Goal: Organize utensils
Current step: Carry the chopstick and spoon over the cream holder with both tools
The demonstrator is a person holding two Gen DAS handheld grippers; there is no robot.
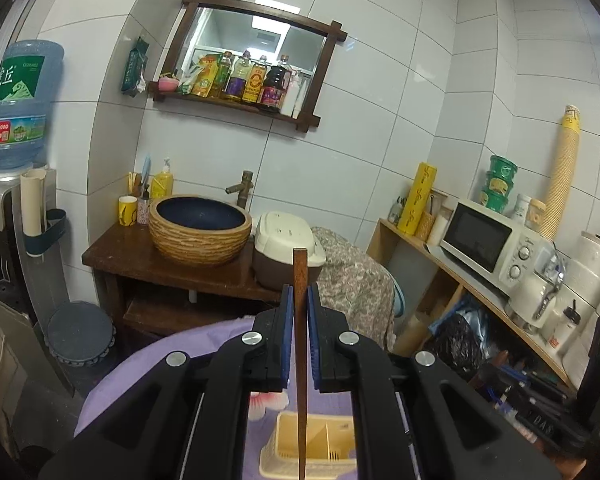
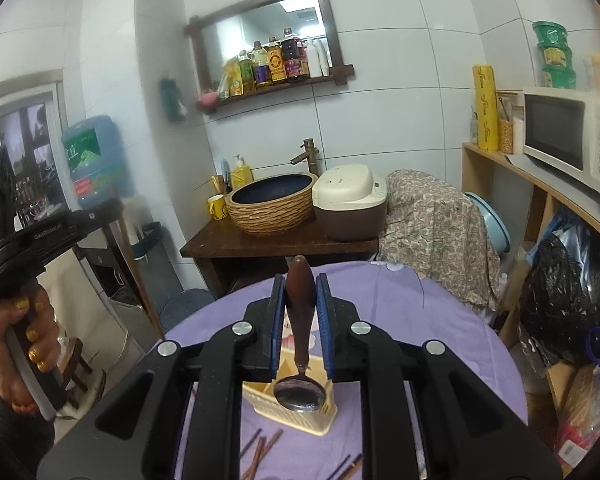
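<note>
Purple-clothed table (image 2: 420, 312) carries a cream utensil basket (image 2: 288, 412), partly hidden beneath both tools; right gripper (image 2: 300, 292) clamps a wooden-handled spoon (image 2: 300, 392), bowl hanging over it; left gripper (image 1: 300, 304) pinches one chopstick (image 1: 300, 280), tip cut off below.

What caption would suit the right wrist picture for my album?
Right gripper shut on a wooden-handled spoon above a cream utensil basket on a purple tablecloth, loose chopsticks below.
</note>
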